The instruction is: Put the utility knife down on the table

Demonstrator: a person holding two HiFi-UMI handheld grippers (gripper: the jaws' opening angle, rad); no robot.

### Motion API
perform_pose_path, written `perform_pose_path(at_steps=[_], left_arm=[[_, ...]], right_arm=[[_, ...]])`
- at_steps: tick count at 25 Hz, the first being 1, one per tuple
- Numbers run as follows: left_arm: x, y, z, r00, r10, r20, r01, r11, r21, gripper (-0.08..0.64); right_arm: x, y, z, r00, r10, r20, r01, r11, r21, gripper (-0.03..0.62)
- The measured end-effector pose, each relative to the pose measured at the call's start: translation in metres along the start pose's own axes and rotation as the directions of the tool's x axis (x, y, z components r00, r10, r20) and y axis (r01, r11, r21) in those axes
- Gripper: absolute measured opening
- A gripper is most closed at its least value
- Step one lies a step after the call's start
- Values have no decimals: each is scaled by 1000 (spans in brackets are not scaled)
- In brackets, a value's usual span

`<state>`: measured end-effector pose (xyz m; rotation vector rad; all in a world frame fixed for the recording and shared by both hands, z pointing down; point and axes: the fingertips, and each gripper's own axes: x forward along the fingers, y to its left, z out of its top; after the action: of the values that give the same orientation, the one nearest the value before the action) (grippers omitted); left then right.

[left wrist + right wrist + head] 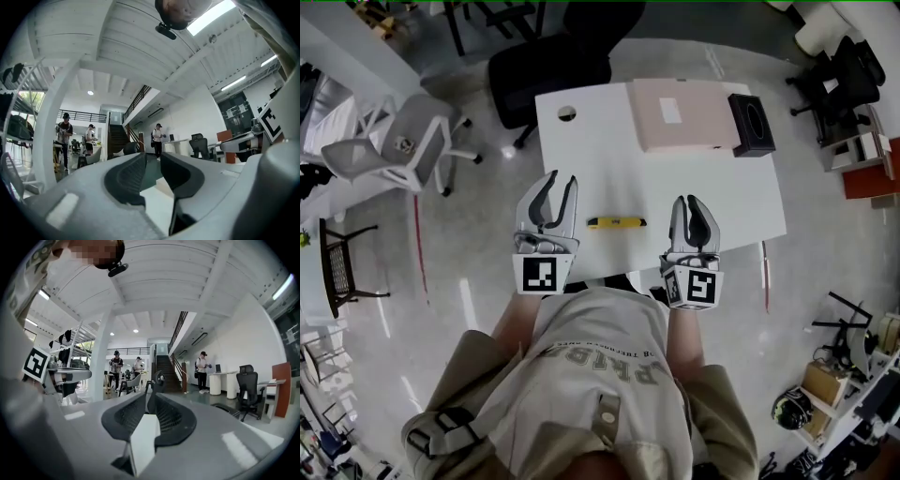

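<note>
- White table (712,197) on a shiny grey floor fills the head view, and a person stands at its near edge with a gripper in each hand.
- The left gripper (562,180) is held up over the near left part of the table. Its jaws stand apart, and nothing is between its dark pads (126,178).
- The right gripper (689,200) is held up over the near right part. Its jaws are close together, with only a thin slit between the pads (129,416), and they pinch nothing.
- Each gripper has a cube with black and white squares on it. The squares are patterns, not letters.
- The yellow utility knife (616,222) lies flat on the table between the two grippers. Neither gripper touches it.
- Farther back on the table lies a flat pink board (694,127) with a small white label (670,111). The print on the label is too small to read.
- A black box (751,124) sits just beside the board's right edge.
- A round hole (567,113) is near the table's far left corner.
- A black chair (548,61) stands behind the table, and a grey chair (412,141) stands off to the left.
- The person's shirt (600,375) has big letters on it, but they are upside down and partly cut off, so I cannot read them.
- Both gripper views look out level into a big white hall with stairs (164,366) and people standing far off.
</note>
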<state>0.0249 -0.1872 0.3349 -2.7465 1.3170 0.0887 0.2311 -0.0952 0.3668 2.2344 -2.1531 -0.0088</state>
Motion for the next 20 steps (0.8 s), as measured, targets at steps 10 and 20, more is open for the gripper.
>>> perform_pose_path(at_steps=[10,20], left_arm=[[-10,12,20,998,47,45,-48,999,15,12],[-11,11,26,997,40,71,-43,998,45,11]], right_arm=[[-10,6,26,998,-7,66,14,996,-93,2],[-11,7,41,993,-13,118,26,994,-110,2]])
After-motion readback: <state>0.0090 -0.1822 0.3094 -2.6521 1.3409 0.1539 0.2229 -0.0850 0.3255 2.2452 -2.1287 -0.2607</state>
